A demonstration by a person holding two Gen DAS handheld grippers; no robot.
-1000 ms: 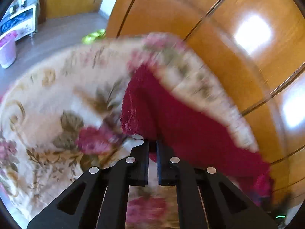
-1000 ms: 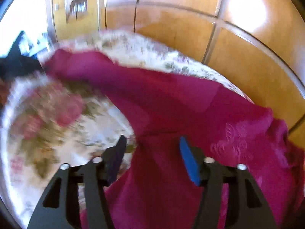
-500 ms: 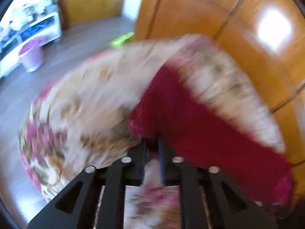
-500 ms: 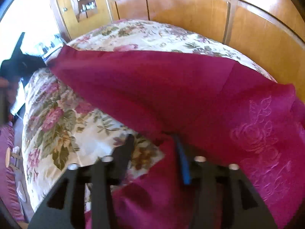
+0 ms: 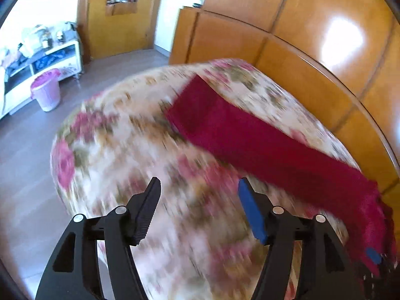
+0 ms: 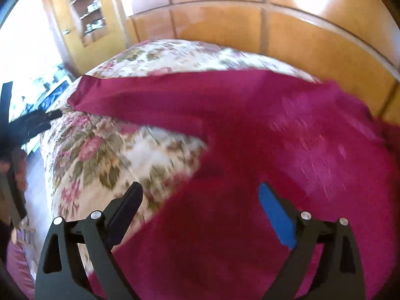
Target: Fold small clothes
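One crimson fabric garment [image 6: 250,175] lies on the floral bedspread [image 5: 140,150]; left gripper [image 5: 197,187] and right gripper [image 6: 200,192] jaws spread, empty; no writing readable.

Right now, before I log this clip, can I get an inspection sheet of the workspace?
Surface: floral bedspread, blurred by motion in the left wrist view.
Job's things: red garment spread on the bedspread, one long sleeve or leg stretched toward the bed's far end; faint embossed pattern on its right side.
Clutter: nothing seen on the bed.
Grippers: left gripper open, over bare bedspread, holding nothing; right gripper open over the garment's edge, nothing between its fingers.
Cables: nothing seen.
Surroundings: wooden panels behind the bed, pink bin on the floor, white shelf unit, wooden door.
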